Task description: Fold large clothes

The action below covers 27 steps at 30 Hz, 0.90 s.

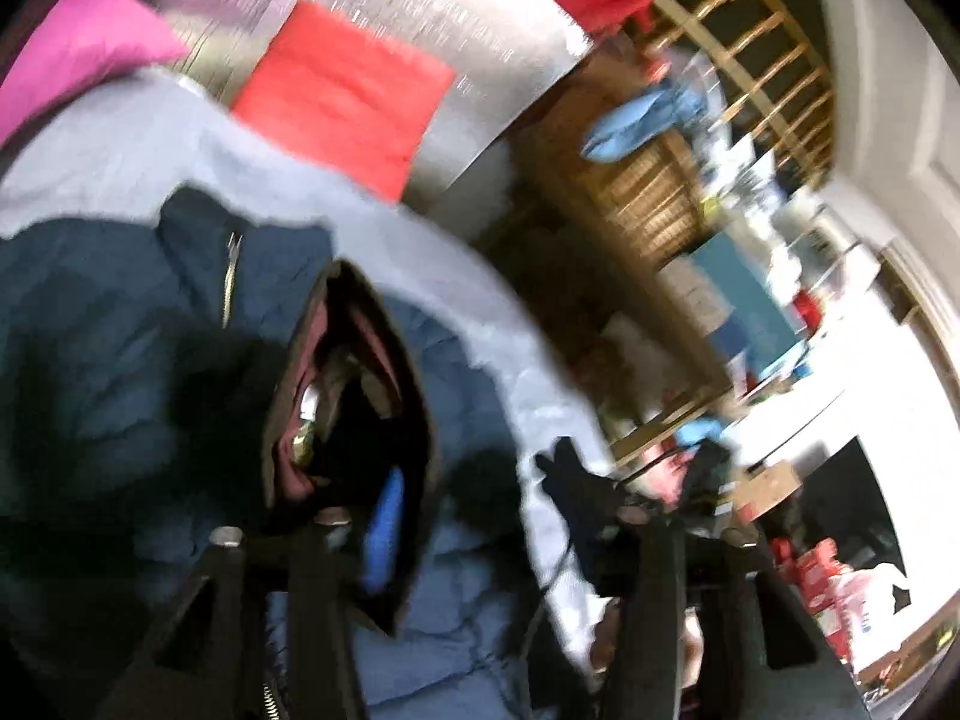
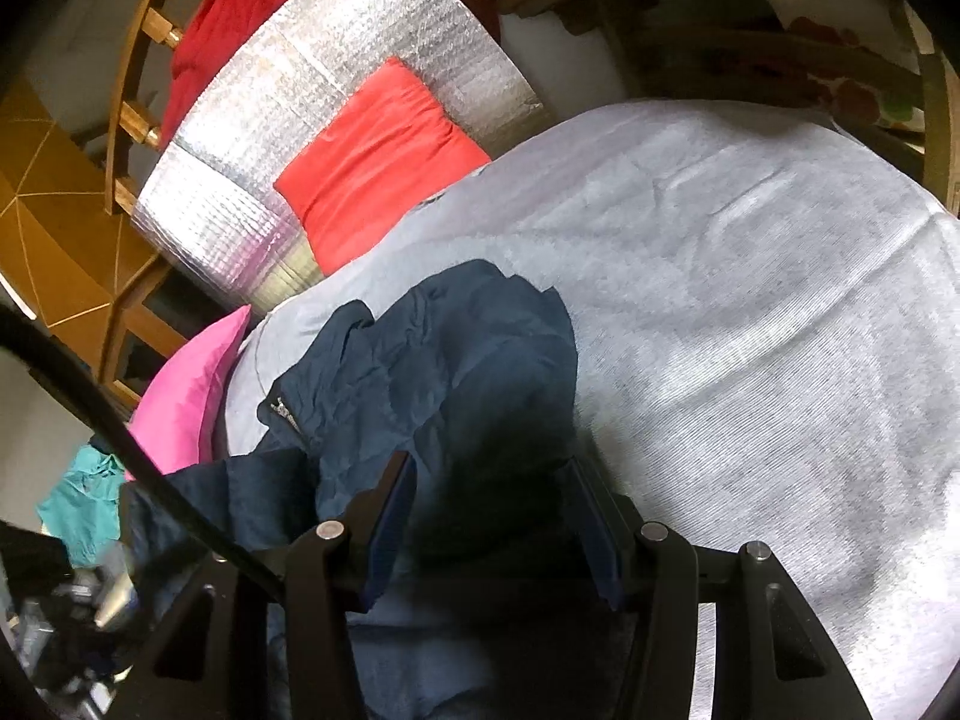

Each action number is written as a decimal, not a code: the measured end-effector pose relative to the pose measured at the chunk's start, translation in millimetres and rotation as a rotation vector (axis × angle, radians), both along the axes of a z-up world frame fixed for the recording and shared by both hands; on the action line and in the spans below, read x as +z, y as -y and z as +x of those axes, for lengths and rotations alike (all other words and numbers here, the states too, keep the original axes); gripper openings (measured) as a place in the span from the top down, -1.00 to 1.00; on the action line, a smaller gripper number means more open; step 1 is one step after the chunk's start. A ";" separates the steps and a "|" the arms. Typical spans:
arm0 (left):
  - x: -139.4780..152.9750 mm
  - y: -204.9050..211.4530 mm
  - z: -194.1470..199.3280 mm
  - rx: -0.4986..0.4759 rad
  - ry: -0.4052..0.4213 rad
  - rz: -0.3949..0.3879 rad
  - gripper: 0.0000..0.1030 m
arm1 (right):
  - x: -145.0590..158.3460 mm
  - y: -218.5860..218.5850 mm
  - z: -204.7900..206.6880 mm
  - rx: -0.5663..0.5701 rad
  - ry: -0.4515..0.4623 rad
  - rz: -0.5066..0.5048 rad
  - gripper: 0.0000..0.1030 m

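A navy puffer jacket (image 2: pixel 444 354) with a brass zip lies crumpled on a pale grey sheet (image 2: pixel 750 300). My right gripper (image 2: pixel 489 468) is low over its near edge, and a thick bunch of navy cloth fills the gap between its blue pads (image 2: pixel 390 516); it is shut on that bunch. The left wrist view is blurred. There the jacket (image 1: pixel 120 330) spreads at the left, and a dark flap with maroon lining (image 1: pixel 354 384) stands against the left finger. My left gripper (image 1: pixel 474 480) has its jaws apart, and jacket and sheet (image 1: pixel 120 138) show through the gap.
A red cushion (image 2: pixel 378 162) lies on a silver foil mat (image 2: pixel 336 78) beyond the sheet, and a pink cushion (image 2: pixel 192 396) sits at the sheet's left edge. A wooden chair (image 2: pixel 132 120) carries a red garment (image 2: pixel 240 0). A black cable (image 2: pixel 120 432) crosses near a teal cloth (image 2: pixel 78 504). Cluttered shelves (image 1: pixel 750 300) stand at the right.
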<state>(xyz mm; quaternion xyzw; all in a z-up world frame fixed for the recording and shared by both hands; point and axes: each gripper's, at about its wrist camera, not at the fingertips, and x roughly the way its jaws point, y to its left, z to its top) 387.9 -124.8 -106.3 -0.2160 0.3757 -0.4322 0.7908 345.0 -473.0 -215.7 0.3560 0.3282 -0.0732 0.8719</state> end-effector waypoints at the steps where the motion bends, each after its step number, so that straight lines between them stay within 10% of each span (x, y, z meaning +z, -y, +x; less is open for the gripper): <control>1: 7.6 -9.6 -2.6 0.004 0.018 -0.045 -0.28 | 0.0 -0.6 0.5 -0.001 0.001 0.002 -0.08; 9: 36.3 -41.4 -6.4 -0.063 0.086 -0.283 -0.43 | 1.1 -12.7 5.1 0.045 0.001 -0.006 -0.08; 15: 16.9 -70.1 16.2 0.111 0.031 -0.168 -0.44 | 1.3 -13.5 4.0 0.051 0.002 -0.011 -0.08; 23: -46.9 -119.5 64.1 0.362 -0.321 -0.103 -0.46 | 7.5 -25.8 10.6 0.171 0.008 -0.019 -0.12; 27: -56.2 -127.4 65.8 0.384 -0.357 -0.038 -0.46 | 23.9 -79.5 11.3 0.439 0.040 -0.209 -0.75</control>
